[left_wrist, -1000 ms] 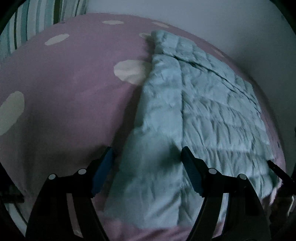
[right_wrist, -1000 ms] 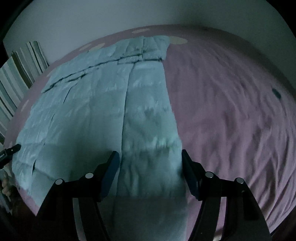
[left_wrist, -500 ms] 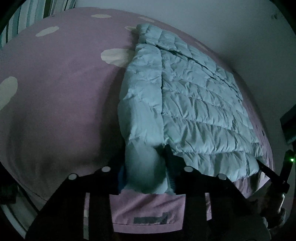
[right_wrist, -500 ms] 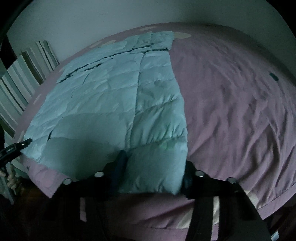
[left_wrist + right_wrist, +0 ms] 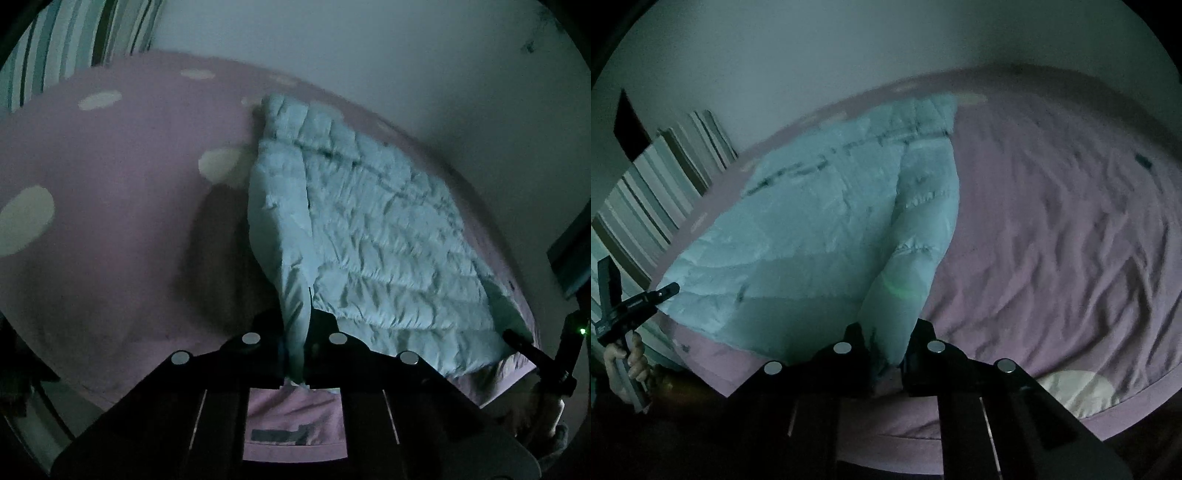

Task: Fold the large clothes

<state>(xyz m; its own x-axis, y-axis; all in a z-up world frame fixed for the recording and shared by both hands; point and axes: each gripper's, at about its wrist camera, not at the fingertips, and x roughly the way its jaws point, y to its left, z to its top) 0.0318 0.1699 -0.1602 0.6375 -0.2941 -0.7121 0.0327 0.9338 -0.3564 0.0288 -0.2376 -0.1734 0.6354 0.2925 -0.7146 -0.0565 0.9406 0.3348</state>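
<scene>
A pale blue quilted puffer jacket [image 5: 373, 240] lies spread on a pink bed [image 5: 110, 221]; it also shows in the right wrist view [image 5: 798, 236]. My left gripper [image 5: 295, 343] is shut on the jacket's near left hem corner and lifts it off the bed. My right gripper [image 5: 888, 350] is shut on the near right hem corner and lifts it too. The left gripper also shows at the left of the right wrist view [image 5: 661, 291], and the right gripper at the right of the left wrist view [image 5: 517, 339].
The pink sheet has pale spots [image 5: 27, 218] and is creased on the right half [image 5: 1071, 240]. A striped pillow [image 5: 657, 184] lies at the left, a plain wall [image 5: 369, 55] stands behind the bed. The bed's front edge [image 5: 960, 424] is just below the grippers.
Both grippers went from open over the hem to shut on its corners. They have risen and pulled the near edge up off the bed.
</scene>
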